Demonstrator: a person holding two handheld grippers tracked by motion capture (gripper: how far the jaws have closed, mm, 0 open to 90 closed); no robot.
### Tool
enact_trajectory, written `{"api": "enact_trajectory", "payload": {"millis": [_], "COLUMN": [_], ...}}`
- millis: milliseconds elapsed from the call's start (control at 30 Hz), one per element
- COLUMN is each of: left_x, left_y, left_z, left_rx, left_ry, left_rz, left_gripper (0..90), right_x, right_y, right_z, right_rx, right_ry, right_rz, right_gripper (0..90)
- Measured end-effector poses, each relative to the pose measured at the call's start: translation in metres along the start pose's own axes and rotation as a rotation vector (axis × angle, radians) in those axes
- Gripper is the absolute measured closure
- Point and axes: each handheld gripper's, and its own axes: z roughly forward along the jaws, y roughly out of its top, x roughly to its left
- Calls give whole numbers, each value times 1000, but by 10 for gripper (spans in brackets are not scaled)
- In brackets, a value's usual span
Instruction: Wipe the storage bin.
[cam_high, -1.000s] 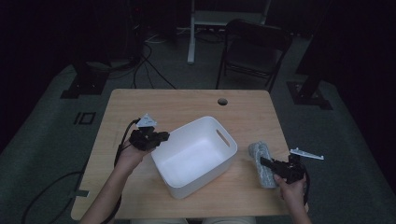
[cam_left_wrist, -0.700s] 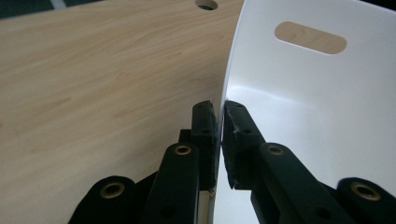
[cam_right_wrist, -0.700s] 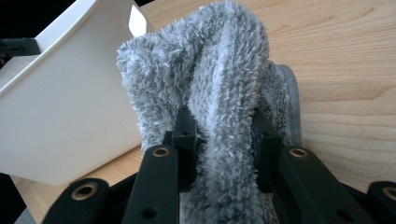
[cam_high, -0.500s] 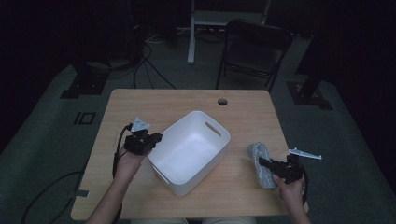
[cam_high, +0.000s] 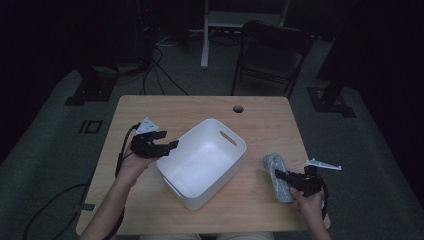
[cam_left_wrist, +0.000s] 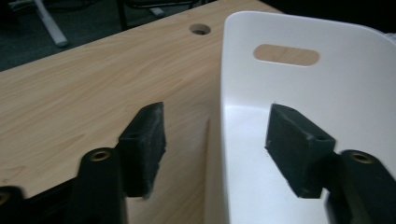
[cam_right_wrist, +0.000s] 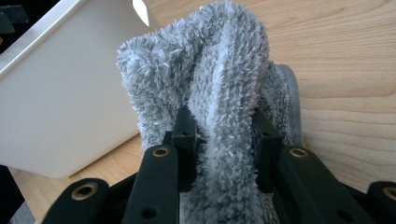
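Both hands low: left gripper (cam_high: 167, 147) fingers just parted astride bin rim (cam_left_wrist: 223, 93); right gripper (cam_right_wrist: 223, 135) fingers clamp towel (cam_right_wrist: 219, 70).

In the right gripper view, the right tool (cam_right_wrist: 219, 140) rose from the bottom of the frame, its black jaws pinched on a fold of a fluffy grey towel (cam_right_wrist: 205, 84) that filled the centre. A white bin (cam_right_wrist: 60, 102) leaned in at the left. Light wooden bench (cam_right_wrist: 336, 70) spread across the right and top.
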Motion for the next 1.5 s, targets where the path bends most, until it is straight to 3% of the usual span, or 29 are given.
{"api": "enact_trajectory", "payload": {"millis": [100,133,200,267,333,500,600,700,833,967,1067,1500], "left_x": [1,0,0,1,1,0,0,-2,-2,-5,-5,-10], "left_y": [0,0,-1,-1,-1,1,1,-1,-2,-2,-5,-17], "left_z": [8,12,16,18,19,24,25,24,23,23,21,10], "left_rx": [33,57,80,89,104,149,138,102,103,108,91,47], "left_ry": [-20,-2,-9,-20,-25,-25,-26,-14,-31,-8,-2,97], "left_rz": [13,32,52,59,62,61,46,46,29,33,-13,-108], "left_gripper": [305,305,321,493,599,740,814,820,871,877,881,881], "right_x": [0,0,0,0,0,0,0,-1,-1,-1,-1,-1], "right_y": [0,0,-1,-1,-1,0,0,0,-1,0,0,0], "right_z": [1,1,1,1,1,1,1,1,1,1,0,1], "right_rx": [3,1,4,2,3,5,4,2,3,3,2,9], "right_ry": [1,3,3,4,5,5,6,6,3,3,5,5], "right_rz": [-2,-1,-1,-1,-1,0,0,3,2,2,4,2], "right_gripper": [695,695,695,695,695,695,695,695,695,695,695,696]}}
